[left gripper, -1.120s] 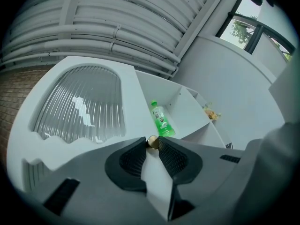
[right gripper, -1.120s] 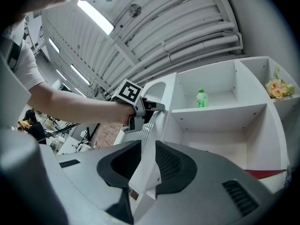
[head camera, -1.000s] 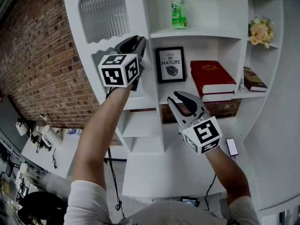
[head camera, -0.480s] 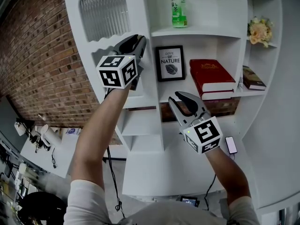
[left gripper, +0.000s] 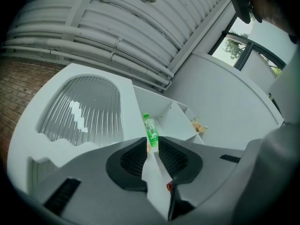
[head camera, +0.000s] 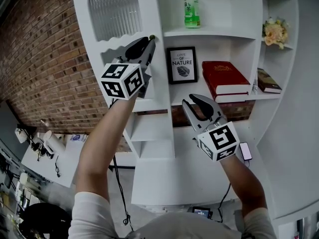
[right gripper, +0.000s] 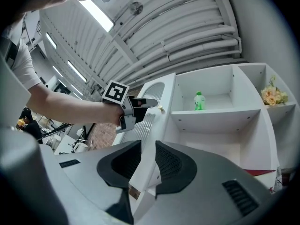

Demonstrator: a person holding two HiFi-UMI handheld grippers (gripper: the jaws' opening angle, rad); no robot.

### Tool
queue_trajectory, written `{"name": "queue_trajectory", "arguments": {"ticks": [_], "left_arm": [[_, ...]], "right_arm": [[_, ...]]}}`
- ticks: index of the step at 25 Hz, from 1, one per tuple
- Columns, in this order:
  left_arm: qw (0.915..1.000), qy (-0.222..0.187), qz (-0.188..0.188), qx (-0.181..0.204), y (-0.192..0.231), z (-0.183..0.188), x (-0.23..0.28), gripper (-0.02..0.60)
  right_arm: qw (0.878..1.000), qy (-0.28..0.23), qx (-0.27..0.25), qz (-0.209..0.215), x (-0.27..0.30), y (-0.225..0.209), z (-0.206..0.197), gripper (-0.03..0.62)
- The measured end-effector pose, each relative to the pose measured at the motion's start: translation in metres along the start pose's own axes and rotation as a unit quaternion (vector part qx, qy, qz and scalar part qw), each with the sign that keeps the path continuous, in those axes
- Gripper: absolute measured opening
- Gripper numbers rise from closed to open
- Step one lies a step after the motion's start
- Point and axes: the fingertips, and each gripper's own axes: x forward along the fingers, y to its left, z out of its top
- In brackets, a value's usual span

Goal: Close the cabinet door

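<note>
The white cabinet door (head camera: 115,51) with an arched ribbed pane (left gripper: 79,111) stands ajar at the cabinet's upper left. A small knob (head camera: 151,37) sits on its free right edge. My left gripper (head camera: 148,40) is up against that edge, its jaws shut on the knob with the door's edge running between them (left gripper: 151,146). From the right gripper view, the left gripper (right gripper: 152,102) points at the knob (right gripper: 160,108). My right gripper (head camera: 198,99) hangs lower, in front of the shelves, with a narrow gap between its jaws (right gripper: 148,146) and nothing held.
On the open shelves stand a green bottle (head camera: 190,6), a framed print (head camera: 182,67), a red book (head camera: 224,78), flowers (head camera: 278,32) and another book (head camera: 269,82). A phone (head camera: 246,155) lies low at the right. A brick wall (head camera: 40,59) is on the left.
The door and my left gripper have shifted a little to the right, toward the cabinet. My right gripper has risen slightly.
</note>
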Motion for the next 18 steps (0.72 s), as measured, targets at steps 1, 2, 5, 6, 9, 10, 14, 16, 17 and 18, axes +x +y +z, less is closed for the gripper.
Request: {"name": "queue_trajectory", "arguments": {"ticks": [1, 2, 5, 6, 9, 10, 14, 16, 17, 18], "left_arm": [[1.0000, -0.001, -0.003, -0.004, -0.001, 0.001, -0.003, 0.081], [1.0000, -0.001, -0.005, -0.007, -0.003, 0.002, -0.007, 0.081], [0.9998, -0.004, -0.011, -0.016, -0.006, 0.005, -0.019, 0.081], [0.9997, -0.006, -0.013, -0.019, -0.007, 0.006, -0.024, 0.081], [0.9994, -0.010, -0.017, -0.027, -0.009, 0.009, -0.039, 0.081], [0.9993, -0.012, -0.018, -0.032, -0.010, 0.009, -0.044, 0.081], [0.9983, -0.016, -0.023, -0.052, -0.010, 0.009, -0.067, 0.080], [0.9977, -0.018, -0.028, -0.059, -0.012, 0.009, -0.079, 0.080], [0.9974, -0.019, -0.030, -0.063, -0.013, 0.009, -0.085, 0.080], [0.9971, -0.020, -0.032, -0.067, -0.014, 0.009, -0.092, 0.080]], "right_arm": [[1.000, 0.000, 0.000, -0.002, -0.001, 0.001, 0.002, 0.097], [1.000, 0.000, -0.001, -0.003, -0.001, 0.001, 0.003, 0.097], [1.000, 0.000, -0.003, -0.009, -0.004, 0.003, 0.007, 0.097], [1.000, 0.000, -0.004, -0.011, -0.005, 0.004, 0.008, 0.095], [1.000, 0.001, -0.002, -0.018, -0.008, 0.006, 0.009, 0.096], [1.000, 0.003, -0.001, -0.019, -0.009, 0.007, 0.009, 0.095], [1.000, 0.011, 0.001, -0.023, -0.011, 0.012, 0.007, 0.095], [1.000, 0.013, 0.002, -0.024, -0.014, 0.015, 0.006, 0.095], [1.000, 0.014, 0.002, -0.026, -0.015, 0.016, 0.006, 0.095], [1.000, 0.015, 0.002, -0.028, -0.017, 0.017, 0.007, 0.095]]}}
